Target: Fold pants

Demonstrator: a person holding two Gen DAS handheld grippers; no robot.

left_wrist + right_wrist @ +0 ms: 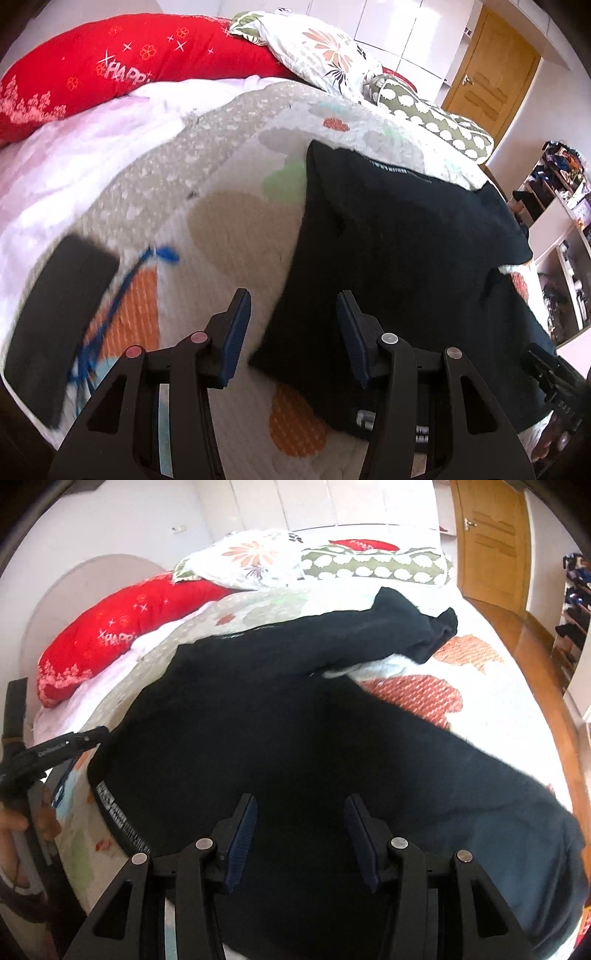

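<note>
One pair of black pants [295,738] covers the bedspread [480,686].

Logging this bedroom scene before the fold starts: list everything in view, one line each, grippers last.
pants: one, black, spread across the bed cover.
bed cover: one, pale with orange, grey and green patches, under the pants.
red pillow: one, red, head of the bed.
floral pillow: one, white with flowers, beside the red pillow.
spotted pillow: one, olive with white spots, far side.
dark flat object: one, black, near left edge of bed; blurred.
door: one, wooden, closed.
shelves: cluttered, right wall.
left gripper: open, empty.
right gripper: open, empty.
</note>
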